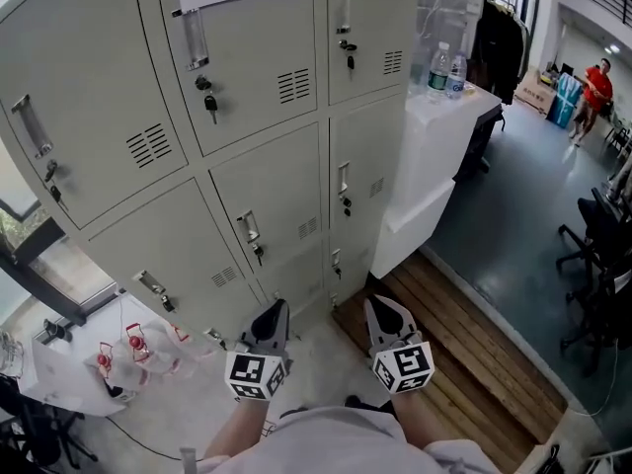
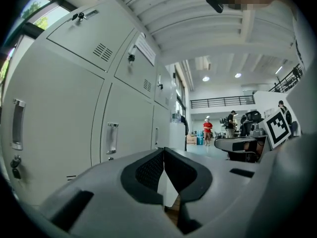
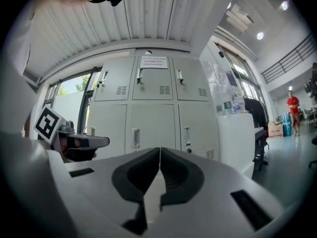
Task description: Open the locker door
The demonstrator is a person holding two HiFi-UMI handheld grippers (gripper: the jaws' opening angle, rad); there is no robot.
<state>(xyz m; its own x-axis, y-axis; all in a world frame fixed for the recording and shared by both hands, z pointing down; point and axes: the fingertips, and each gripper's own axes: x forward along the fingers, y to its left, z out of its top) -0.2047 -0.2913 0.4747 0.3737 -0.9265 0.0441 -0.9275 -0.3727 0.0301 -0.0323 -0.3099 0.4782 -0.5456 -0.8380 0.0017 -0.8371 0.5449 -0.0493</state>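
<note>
A bank of grey lockers [image 1: 247,136] fills the upper left of the head view, every door shut, each with a metal handle [image 1: 249,227] and a key hanging in its lock [image 1: 210,105]. My left gripper [image 1: 274,312] and right gripper [image 1: 381,306] hang side by side low in front of the bottom row, apart from the doors. Both are shut with nothing between the jaws. The left gripper view has the left gripper [image 2: 164,150] closed, with the locker doors [image 2: 124,128] at its left. The right gripper [image 3: 159,150] faces the lockers [image 3: 151,123] head-on.
A white counter [image 1: 434,156] with water bottles [image 1: 444,67] stands to the right of the lockers. Below it lies a wooden floor strip [image 1: 464,354]. A white table [image 1: 59,373] with plastic bottles [image 1: 128,349] is at lower left. Office chairs [image 1: 597,265] and a person in red [image 1: 595,87] are at far right.
</note>
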